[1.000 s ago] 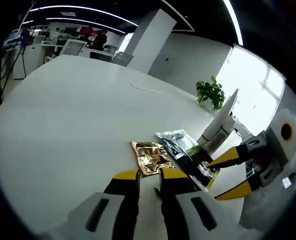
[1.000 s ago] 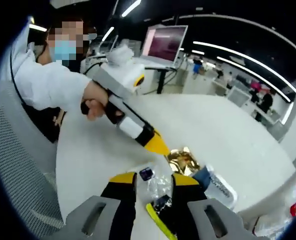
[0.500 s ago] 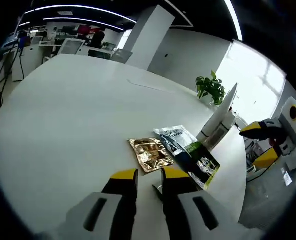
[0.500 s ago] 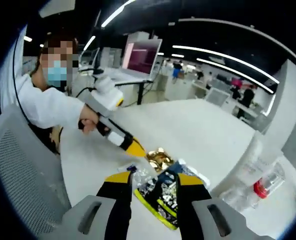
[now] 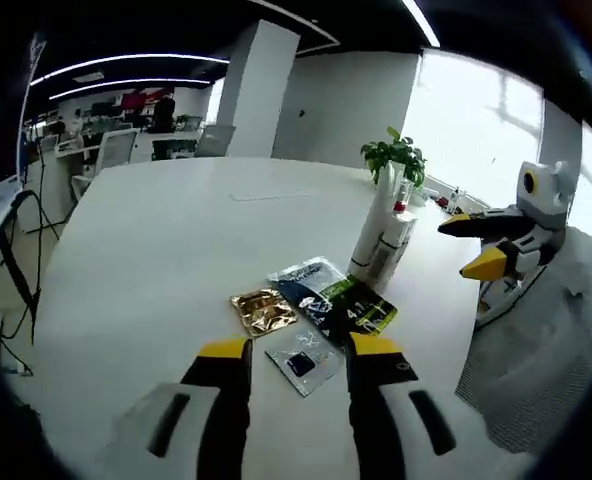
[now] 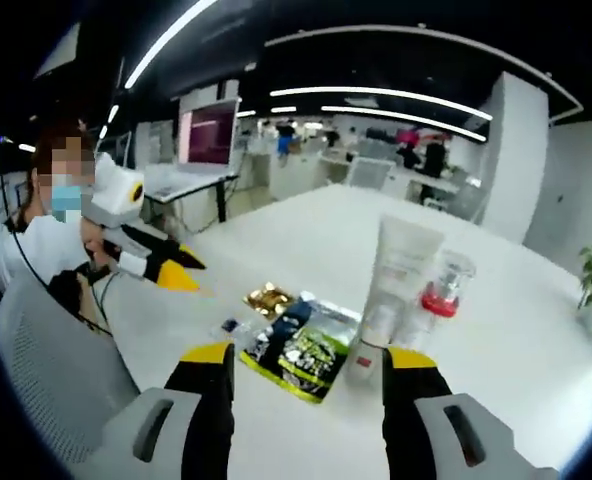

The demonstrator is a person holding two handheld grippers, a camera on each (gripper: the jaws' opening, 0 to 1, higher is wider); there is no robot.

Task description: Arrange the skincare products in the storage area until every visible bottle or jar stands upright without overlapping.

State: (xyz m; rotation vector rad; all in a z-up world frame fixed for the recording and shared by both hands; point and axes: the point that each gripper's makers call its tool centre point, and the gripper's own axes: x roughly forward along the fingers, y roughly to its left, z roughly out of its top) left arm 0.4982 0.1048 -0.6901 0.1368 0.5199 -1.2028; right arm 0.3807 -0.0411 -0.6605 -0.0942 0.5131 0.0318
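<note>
A: Status check. Where do we stand on the task?

B: We judge the upright part largely done. On the table, the white tube stands on its cap, long axis vertical, crimped end up. A clear bottle with a red band stands upright just beside it, on the side away from the sachets. A smaller pale container stands at the tube's foot; we cannot tell what it is. In the left gripper view the tube reads the same way, upright near the table's far edge, with a plant behind it.

A: What is left?

B: The flat sachets. The green-black sachet lies flat just beside the tube's base, long axis running from the tube toward the left claw. A gold sachet lies beside it, and a small clear sachet lies nearest that claw. A pale sachet appears tucked under the green-black one, so some overlap may remain. They cannot stand; we would only separate them.

A: Claw states?

B: Left claw: jaws apart, holding nothing, low over the small clear sachet. Right claw: jaws wide apart, empty, facing the group and well clear of it.
</note>
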